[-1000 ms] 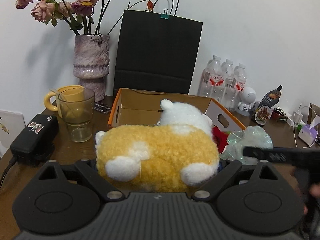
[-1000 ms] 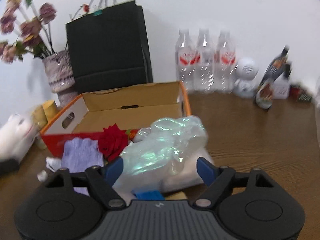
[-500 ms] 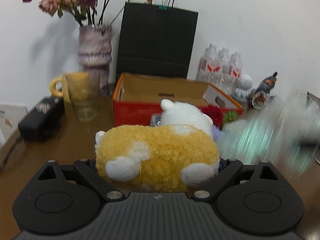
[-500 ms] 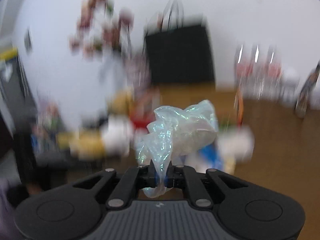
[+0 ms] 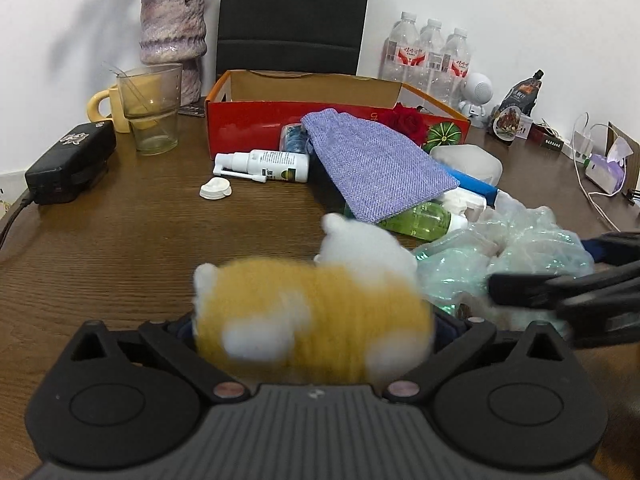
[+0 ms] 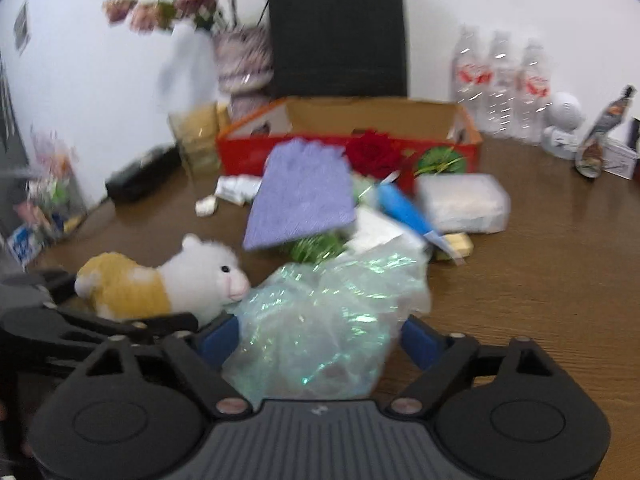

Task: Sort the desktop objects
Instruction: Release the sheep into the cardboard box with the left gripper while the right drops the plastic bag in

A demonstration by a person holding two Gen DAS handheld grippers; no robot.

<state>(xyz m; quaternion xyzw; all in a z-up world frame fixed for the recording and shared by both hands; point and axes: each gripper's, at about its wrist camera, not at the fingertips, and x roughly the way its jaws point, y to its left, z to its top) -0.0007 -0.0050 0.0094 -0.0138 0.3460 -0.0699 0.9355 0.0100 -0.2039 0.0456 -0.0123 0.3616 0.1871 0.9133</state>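
Observation:
A yellow and white plush alpaca (image 5: 312, 312) sits between the wide-set fingers of my left gripper (image 5: 314, 326), low over the brown table near its front; it also shows in the right wrist view (image 6: 160, 280). The fingers look spread, and whether they press the toy I cannot tell. My right gripper (image 6: 320, 332) is open, with an iridescent plastic bag (image 6: 320, 320) lying loose between its blue pads (image 6: 218, 338). The bag also shows in the left wrist view (image 5: 500, 256), beside the alpaca's head.
A red cardboard box (image 5: 280, 128) stands at the back. Before it lie a purple knit cloth (image 5: 372, 168), a white spray bottle (image 5: 264, 166), a white cap (image 5: 215, 190), a green bottle (image 5: 424, 220), a red rose (image 5: 404, 120) and a clear case (image 5: 468, 160). A glass (image 5: 150, 108), vase and black adapter stand left.
Both grippers have pulled back from the box toward the table's front. The right gripper was pinched on the plastic bag half a second ago and is now open with the bag resting between its fingers.

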